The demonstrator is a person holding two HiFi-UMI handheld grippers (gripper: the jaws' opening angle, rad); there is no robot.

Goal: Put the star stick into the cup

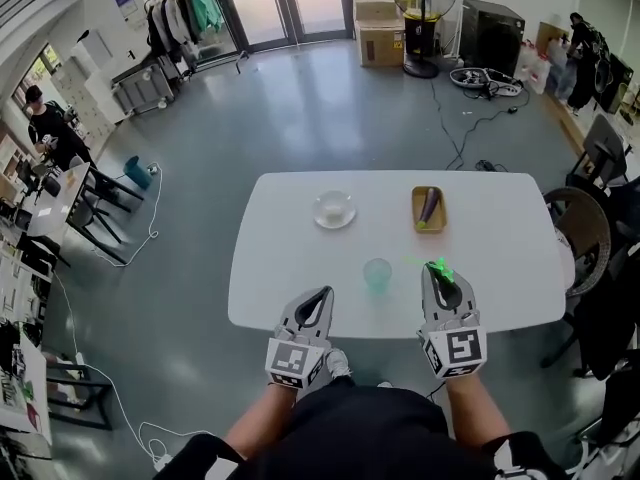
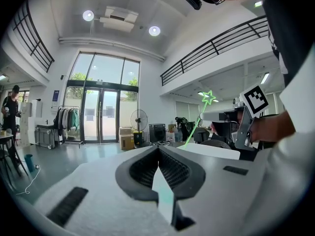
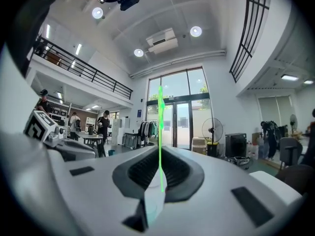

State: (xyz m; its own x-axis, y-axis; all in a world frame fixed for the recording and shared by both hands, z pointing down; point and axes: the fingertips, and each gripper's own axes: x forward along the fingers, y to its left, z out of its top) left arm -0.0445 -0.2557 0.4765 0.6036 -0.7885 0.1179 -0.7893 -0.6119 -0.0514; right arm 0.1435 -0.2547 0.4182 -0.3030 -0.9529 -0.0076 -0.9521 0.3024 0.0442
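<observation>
Held both grippers close to the body, side by side over the near edge of the white table (image 1: 300,268). Had the right gripper (image 1: 438,270) pinched almost fully together on the star stick (image 3: 160,132), with the thin green stem clamped between the pads by its plain end and the star end free and pointing up and away, probably to leave the length clear for aiming. Found the translucent green cup (image 1: 377,273) upright on the table between the two grippers, just beside the right one, with the stick not yet in it. Had the left gripper (image 1: 322,295) pressed together on nothing, apparently parked near the cup to steady it if needed. Noted a white bowl (image 1: 334,209) and a yellow tray (image 1: 428,208) farther back, well apart from the cup.
</observation>
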